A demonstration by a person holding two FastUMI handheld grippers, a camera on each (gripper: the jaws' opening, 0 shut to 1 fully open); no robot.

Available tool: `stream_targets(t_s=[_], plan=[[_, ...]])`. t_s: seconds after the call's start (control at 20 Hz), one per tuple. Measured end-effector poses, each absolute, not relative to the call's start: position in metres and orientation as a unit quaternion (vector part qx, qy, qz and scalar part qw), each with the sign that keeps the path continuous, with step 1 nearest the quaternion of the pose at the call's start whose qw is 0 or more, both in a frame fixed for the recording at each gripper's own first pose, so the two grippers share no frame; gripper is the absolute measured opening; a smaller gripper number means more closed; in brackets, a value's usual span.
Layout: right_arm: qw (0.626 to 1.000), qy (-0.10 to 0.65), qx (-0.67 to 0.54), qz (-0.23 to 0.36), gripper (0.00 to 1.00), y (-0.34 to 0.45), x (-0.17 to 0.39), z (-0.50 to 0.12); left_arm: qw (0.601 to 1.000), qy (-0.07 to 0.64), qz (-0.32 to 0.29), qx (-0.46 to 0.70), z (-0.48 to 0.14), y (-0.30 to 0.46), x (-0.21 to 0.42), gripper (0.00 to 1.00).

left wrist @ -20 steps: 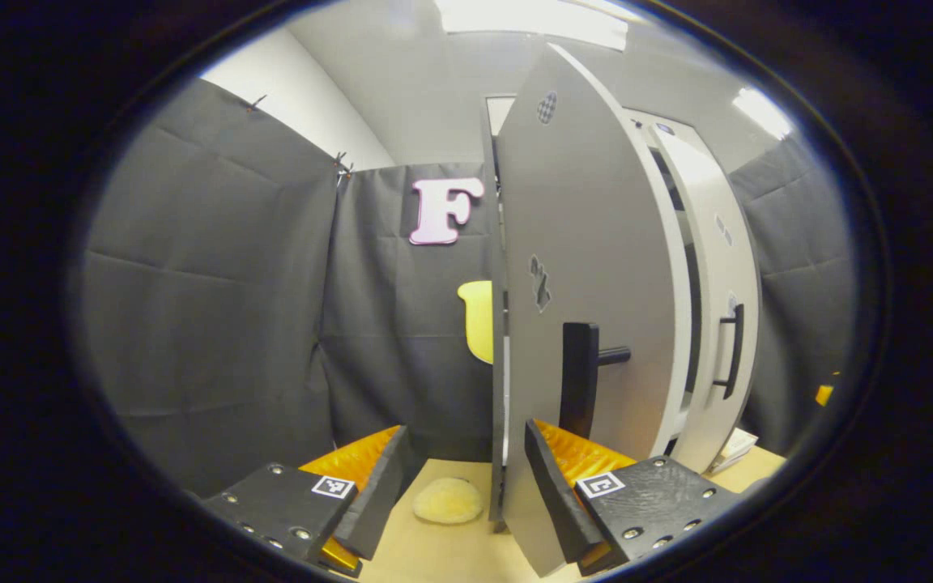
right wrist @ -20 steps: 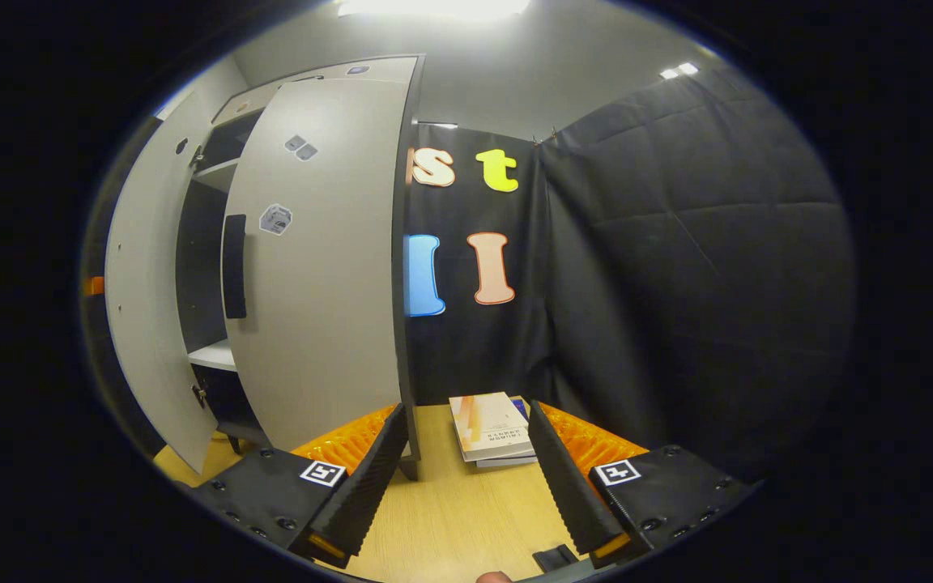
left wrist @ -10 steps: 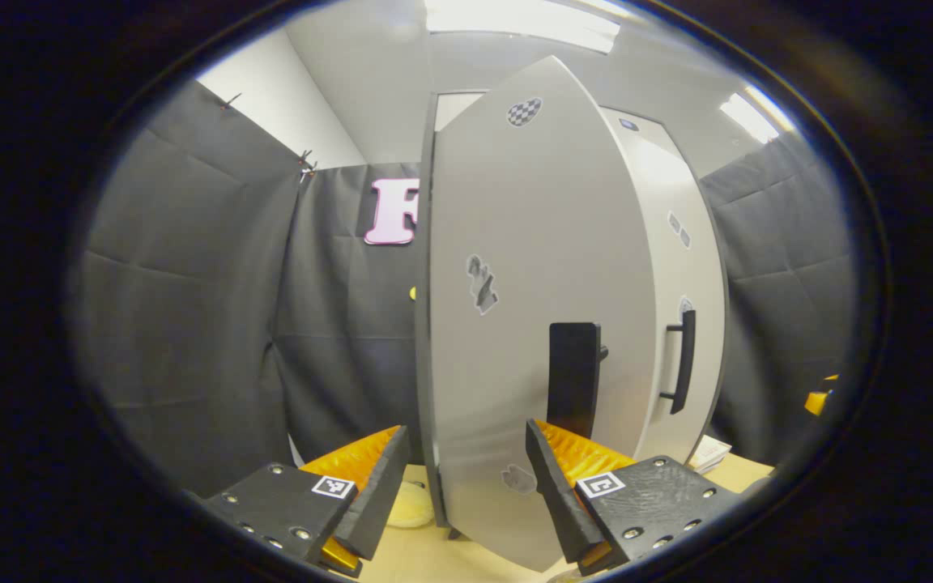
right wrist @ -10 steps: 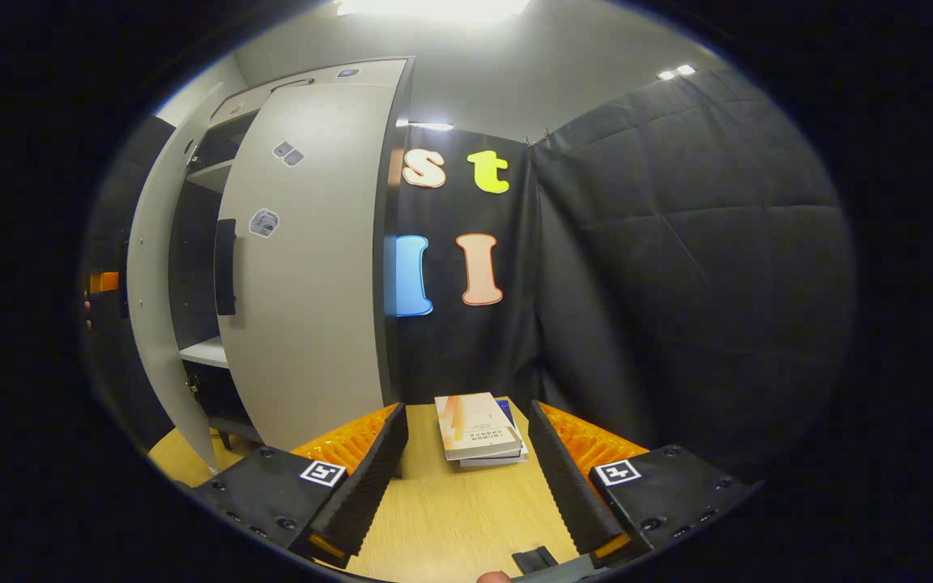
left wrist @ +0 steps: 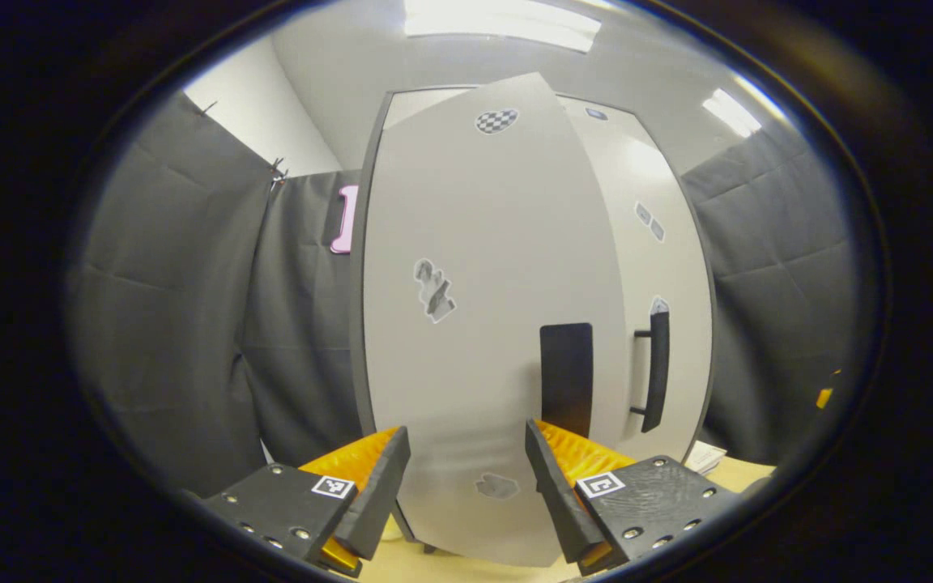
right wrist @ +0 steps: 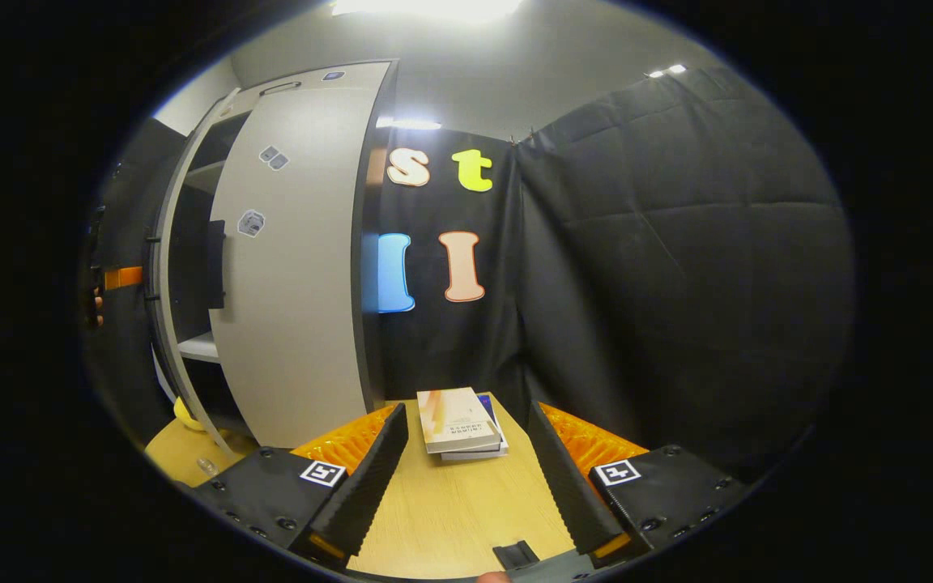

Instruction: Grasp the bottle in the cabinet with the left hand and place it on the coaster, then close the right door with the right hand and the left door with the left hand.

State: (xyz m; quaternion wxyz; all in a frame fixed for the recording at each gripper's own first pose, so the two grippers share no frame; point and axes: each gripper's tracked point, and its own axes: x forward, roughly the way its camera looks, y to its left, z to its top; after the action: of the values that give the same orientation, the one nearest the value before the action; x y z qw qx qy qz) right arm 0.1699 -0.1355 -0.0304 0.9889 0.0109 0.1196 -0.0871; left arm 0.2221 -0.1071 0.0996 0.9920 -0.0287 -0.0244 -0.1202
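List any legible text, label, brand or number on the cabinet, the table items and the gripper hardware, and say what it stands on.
No text is readable.
Stickers on the left door: blurred grey shapes, unreadable.
Stickers on the right door: too small to read.
Top book cover: a line of print, too small to read.
Square coded tags: black-and-white patterns, no words.
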Motion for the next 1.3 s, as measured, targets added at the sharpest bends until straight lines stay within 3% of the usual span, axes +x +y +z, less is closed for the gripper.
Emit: stream_targets(t_s=[0.3,0.85,1.3], plan=[[0.992,0.105,0.015,-0.063,0.96,-0.124,0.171,-0.019,0.994,-0.033,-0.106,-0.023,0.104,-0.098,0.213,0.83],[0.996,0.075,0.014,0.042,0.96,-0.087,0.169,0.007,0.999,-0.023,-0.031,-0.014,0.091,-0.038,0.108,0.83],[0.997,0.061,0.019,0.053,0.95,-0.06,0.145,0.026,1.0,-0.006,-0.004,0.0,0.076,0.024,0.045,0.84]])
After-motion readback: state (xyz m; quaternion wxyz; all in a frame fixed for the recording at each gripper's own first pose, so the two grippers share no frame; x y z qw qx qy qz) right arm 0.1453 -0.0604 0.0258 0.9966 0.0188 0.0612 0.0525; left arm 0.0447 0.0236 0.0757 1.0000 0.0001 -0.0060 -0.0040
